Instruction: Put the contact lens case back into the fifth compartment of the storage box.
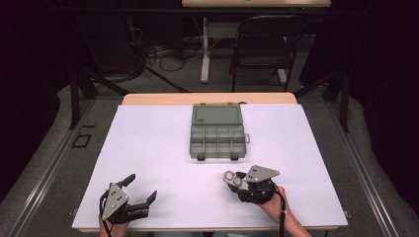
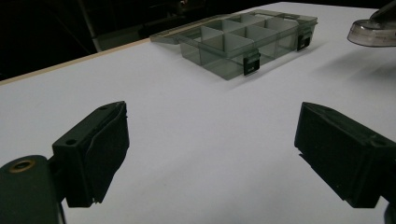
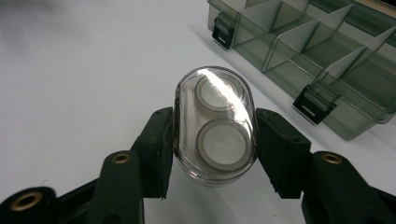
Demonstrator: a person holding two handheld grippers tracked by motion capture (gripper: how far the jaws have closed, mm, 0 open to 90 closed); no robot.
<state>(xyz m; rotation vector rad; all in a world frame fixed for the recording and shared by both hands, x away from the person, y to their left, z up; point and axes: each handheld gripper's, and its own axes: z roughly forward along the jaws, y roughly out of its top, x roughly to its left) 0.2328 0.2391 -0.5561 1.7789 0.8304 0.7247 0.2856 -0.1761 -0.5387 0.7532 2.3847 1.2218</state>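
Nearest the person, at about seven o'clock on the white table (image 1: 163, 148), the left gripper (image 1: 141, 187) rested with its jaws spread wide and nothing between them. At about five o'clock the right gripper (image 1: 236, 180) clamped a clear oval case (image 3: 215, 123) with two round discs inside, its jaws pressed on the case's long sides and holding it just above the surface. Farther off, toward twelve o'clock, the grey compartment box (image 1: 218, 132) lay open, well apart from both grippers.
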